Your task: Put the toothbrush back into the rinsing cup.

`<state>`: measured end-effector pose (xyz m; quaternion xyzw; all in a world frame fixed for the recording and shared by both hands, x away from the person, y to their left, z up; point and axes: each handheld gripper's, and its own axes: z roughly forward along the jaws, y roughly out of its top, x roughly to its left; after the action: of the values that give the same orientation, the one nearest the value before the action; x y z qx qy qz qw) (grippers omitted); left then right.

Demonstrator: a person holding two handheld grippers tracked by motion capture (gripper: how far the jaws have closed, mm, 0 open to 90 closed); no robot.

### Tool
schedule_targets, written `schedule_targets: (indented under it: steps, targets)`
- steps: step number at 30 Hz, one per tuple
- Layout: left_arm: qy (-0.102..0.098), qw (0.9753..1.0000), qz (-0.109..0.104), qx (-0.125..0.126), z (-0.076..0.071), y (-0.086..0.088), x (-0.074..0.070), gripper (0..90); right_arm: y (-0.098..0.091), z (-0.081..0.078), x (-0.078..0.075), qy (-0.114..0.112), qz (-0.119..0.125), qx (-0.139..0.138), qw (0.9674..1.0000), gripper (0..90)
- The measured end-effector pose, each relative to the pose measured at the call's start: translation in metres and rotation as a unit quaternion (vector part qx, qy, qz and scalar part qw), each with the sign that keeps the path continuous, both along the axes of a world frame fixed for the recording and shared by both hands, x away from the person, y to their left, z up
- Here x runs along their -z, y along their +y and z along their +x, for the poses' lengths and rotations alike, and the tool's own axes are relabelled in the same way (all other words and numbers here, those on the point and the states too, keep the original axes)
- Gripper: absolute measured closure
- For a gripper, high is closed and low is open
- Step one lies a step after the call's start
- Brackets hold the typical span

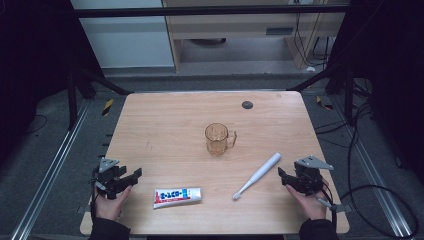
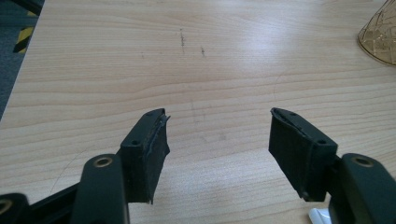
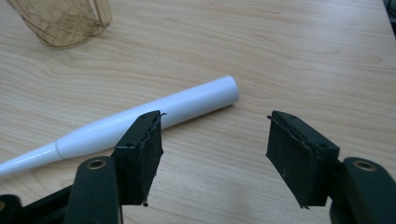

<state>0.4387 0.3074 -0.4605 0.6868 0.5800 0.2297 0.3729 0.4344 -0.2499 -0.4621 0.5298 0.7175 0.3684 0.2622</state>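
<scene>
Both grippers, left (image 1: 131, 179) and right (image 1: 283, 176), are held with fingers open and empty. Just beside the right one, the toothbrush (image 1: 257, 175) is laid on the bench (image 1: 165, 120); being round, it could be rolled away if nudged off-centre.

worktop (image 1: 165, 125): light wood grain, square-ish, faint scuff marks left of centre
mug (image 1: 218, 138): clear amber, upright, near centre, handle toward 3 o'clock
toothbrush (image 1: 258, 175): white, lying flat at about 4 o'clock from mug, head toward 7 o'clock, handle end toward 1 o'clock
toothpaste tube (image 1: 177, 197): white with blue print, flat, about 7 o'clock from mug, near front edge
dark round disc (image 1: 247, 105): at 1 o'clock from mug, near far edge
</scene>
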Motion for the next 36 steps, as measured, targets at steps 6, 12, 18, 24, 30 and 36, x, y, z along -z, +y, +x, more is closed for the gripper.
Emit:
schedule_targets:
  steps: [6, 12, 18, 24, 30, 36]
  targets:
    - [-0.004, 0.9997, 0.023, 0.004, -0.002, -0.005, -0.002, 39.6, 0.003, 0.002, -0.005, -0.005, 0.012, -0.006, 0.9999, 42.9]
    - [-0.003, 0.9992, 0.038, 0.008, -0.001, -0.011, -0.001, 40.5, 0.007, 0.011, -0.008, -0.003, 0.028, -0.02, 0.9994, 52.0]
    - [-0.003, 0.9991, 0.043, 0.003, 0.0, -0.012, 0.0, 41.1, 0.012, 0.024, -0.009, -0.006, 0.027, -0.029, 0.9992, 60.6]
    - [-0.003, 0.9989, 0.046, 0.003, 0.0, -0.012, 0.001, 41.6, 0.016, 0.038, -0.004, 0.004, 0.017, -0.033, 0.9993, 72.3]
    - [-0.003, 0.999, 0.045, 0.001, 0.001, -0.012, 0.001, 41.7, 0.018, 0.054, -0.003, 0.0, 0.012, -0.03, 0.9995, 80.4]
    - [-0.003, 0.9989, 0.047, 0.003, 0.001, -0.012, 0.001, 42.2, 0.02, 0.07, 0.006, 0.012, 0.017, -0.036, 0.9991, 87.6]
